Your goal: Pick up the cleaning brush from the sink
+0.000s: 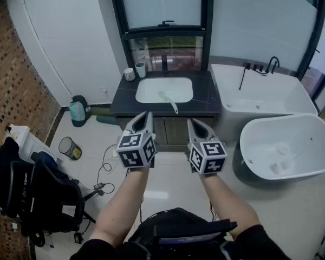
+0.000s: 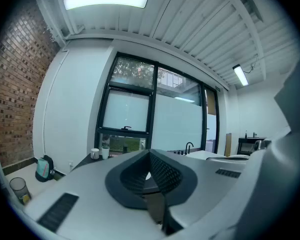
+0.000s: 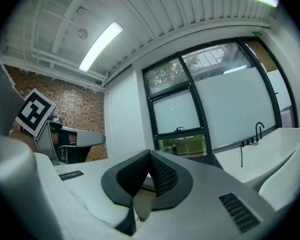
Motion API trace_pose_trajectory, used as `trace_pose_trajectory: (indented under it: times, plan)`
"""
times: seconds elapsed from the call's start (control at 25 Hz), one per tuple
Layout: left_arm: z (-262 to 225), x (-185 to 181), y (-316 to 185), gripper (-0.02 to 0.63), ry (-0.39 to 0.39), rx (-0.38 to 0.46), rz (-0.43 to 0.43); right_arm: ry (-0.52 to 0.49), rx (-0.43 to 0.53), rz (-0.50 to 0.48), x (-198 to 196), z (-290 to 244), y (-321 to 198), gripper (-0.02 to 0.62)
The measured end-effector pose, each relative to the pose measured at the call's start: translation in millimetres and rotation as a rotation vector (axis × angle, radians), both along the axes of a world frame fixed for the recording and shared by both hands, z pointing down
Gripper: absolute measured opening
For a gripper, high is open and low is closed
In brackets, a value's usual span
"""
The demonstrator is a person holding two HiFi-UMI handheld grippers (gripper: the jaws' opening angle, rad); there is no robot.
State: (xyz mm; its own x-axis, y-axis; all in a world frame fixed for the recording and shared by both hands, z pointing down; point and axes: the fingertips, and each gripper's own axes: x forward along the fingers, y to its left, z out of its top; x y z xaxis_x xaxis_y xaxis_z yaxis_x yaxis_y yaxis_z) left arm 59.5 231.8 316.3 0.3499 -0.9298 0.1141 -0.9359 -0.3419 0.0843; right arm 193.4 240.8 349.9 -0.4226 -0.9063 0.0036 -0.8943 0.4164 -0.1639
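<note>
Forearms (image 1: 127, 199) are reaching out from 6 o'clock, bare, each carrying a grey moulded gripper with a marker cube.

- left gripper (image 1: 147, 115): jaws are closing tip to tip, ribbed black pads meeting in a V, nothing between them. Same in its own view (image 2: 149, 155).
- right gripper (image 1: 190, 122): jaws also sitting fully together, empty (image 3: 150, 156).
- both are pointing at 12 o'clock, side by side, well short of the vanity.

Cleaning brush (image 1: 168, 99): white, slim, lying at 12 o'clock from the tips in the sink (image 1: 146, 85). One end is resting in the basin; the other is sticking over the front rim toward 5 o'clock onto the dark stone-look counter (image 1: 124, 104). Neither gripper is touching it.

Sink is a white rounded rectangle. Two cups (image 1: 134, 71) are standing at its 10 o'clock corner.

At 2 o'clock a white rectangular tub (image 1: 260, 91) with a black tap (image 1: 271, 64) is sitting; a white oval tub (image 1: 314, 140) at 3 o'clock.

At 8 o'clock a black office chair (image 1: 38, 194) is standing by a brick wall (image 1: 16, 64).
</note>
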Motion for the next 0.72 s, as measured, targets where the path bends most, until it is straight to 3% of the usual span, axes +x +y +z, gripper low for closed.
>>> trace_pose_trajectory:
  times: [0.28, 0.52, 0.72]
  plan:
    - [14, -2, -45, 0.003, 0.017, -0.004, -0.031, 0.021, -0.012, -0.022, 9, 4, -55, 0.000]
    - [28, -44, -144, 0.003, 0.041, 0.002, -0.013, 0.042, 0.038, 0.017, -23, -1, -155, 0.000]
    - [15, -101, -241, 0.003, 0.023, 0.021, 0.024, 0.078, 0.026, 0.029, -71, -21, -249, 0.000]
